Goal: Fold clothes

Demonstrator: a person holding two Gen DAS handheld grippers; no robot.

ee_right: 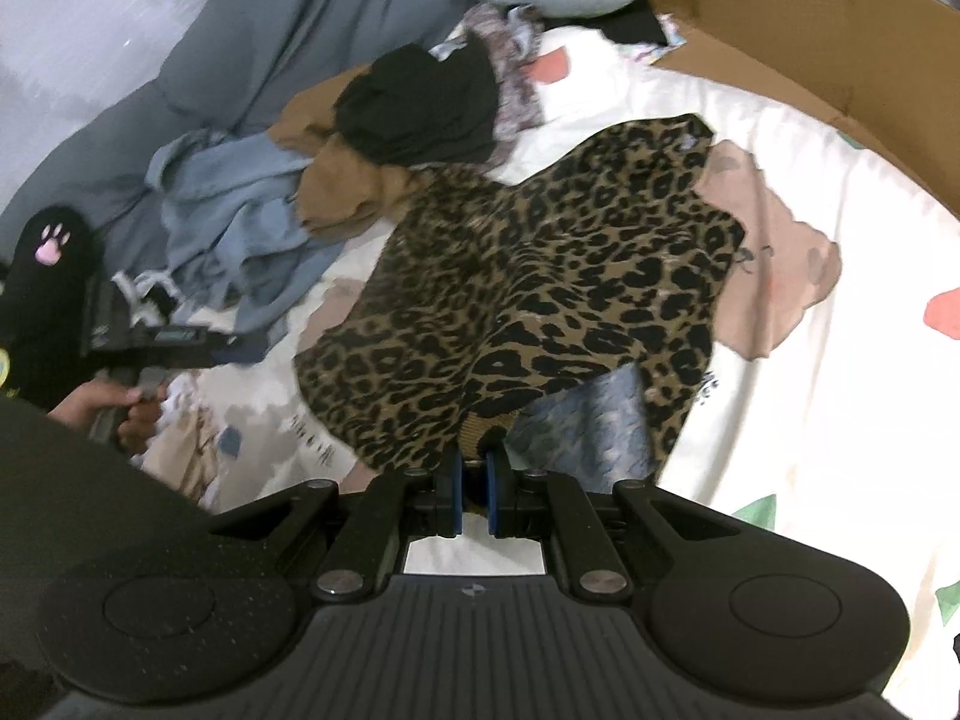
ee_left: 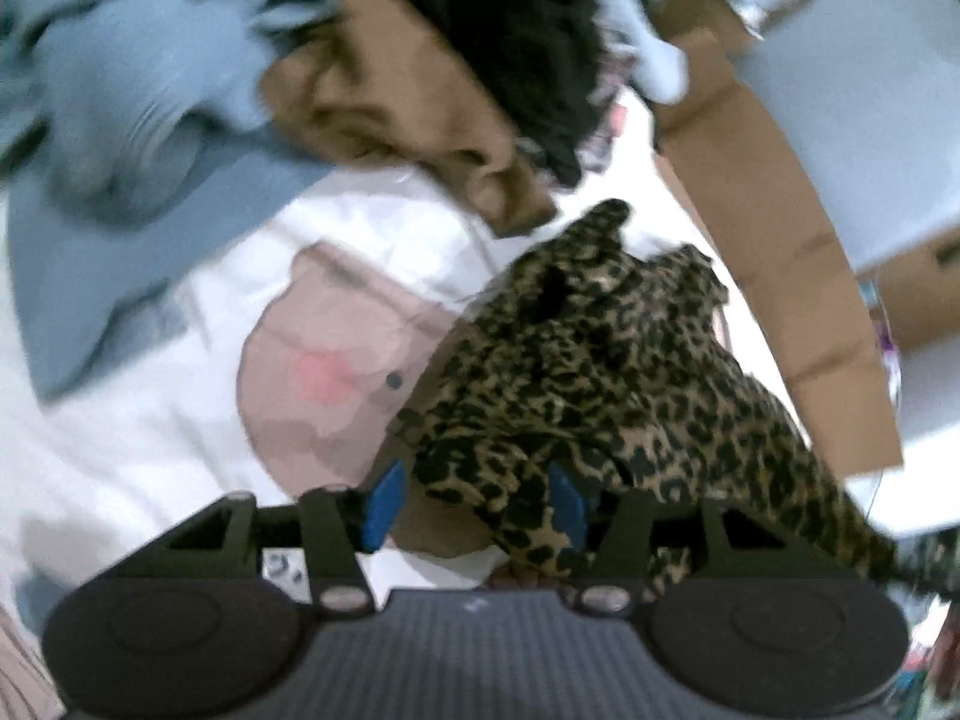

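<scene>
A leopard-print garment [ee_right: 540,276] lies spread on a white patterned bedsheet [ee_right: 810,432]. My right gripper [ee_right: 473,468] is shut on its near hem, which is lifted so a grey inner side shows. In the left wrist view the same garment [ee_left: 600,372] is bunched and drapes over my left gripper [ee_left: 477,498]. Its blue pads [ee_left: 384,501] stand wide apart with cloth lying between them, not pinched.
A pile of clothes lies at the back: a blue-grey garment [ee_right: 240,222], a brown one [ee_right: 342,186] and a black one [ee_right: 420,102]. A cardboard box [ee_right: 810,42] borders the bed on the right. A grey cushion [ee_right: 270,42] lies behind.
</scene>
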